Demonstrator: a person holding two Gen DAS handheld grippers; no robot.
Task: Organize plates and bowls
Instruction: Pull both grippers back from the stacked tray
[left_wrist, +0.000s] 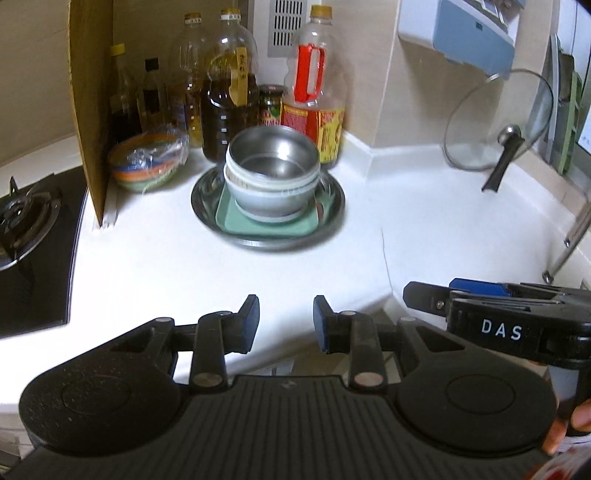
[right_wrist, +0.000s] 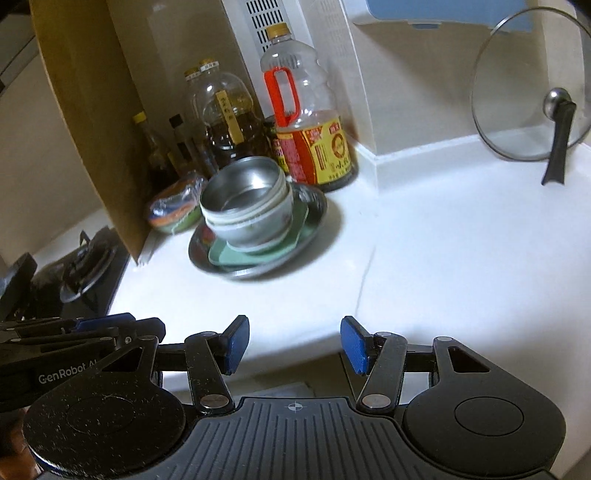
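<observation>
One fingertip (left_wrist: 581, 415), left view only.

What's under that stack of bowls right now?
The bowl stack sits on a green square plate, itself inside a round metal dish. The plate's middle is covered by the bowls.

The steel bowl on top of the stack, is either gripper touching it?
Apart. The left wrist view shows bare white counter between the steel bowl and both grippers.

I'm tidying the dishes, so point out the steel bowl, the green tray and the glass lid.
steel bowl (left_wrist: 273, 151): left wrist view, inner wall.
green tray (left_wrist: 236, 220): left wrist view, front left corner.
glass lid (right_wrist: 517, 92): right wrist view, glass left of knob.
</observation>
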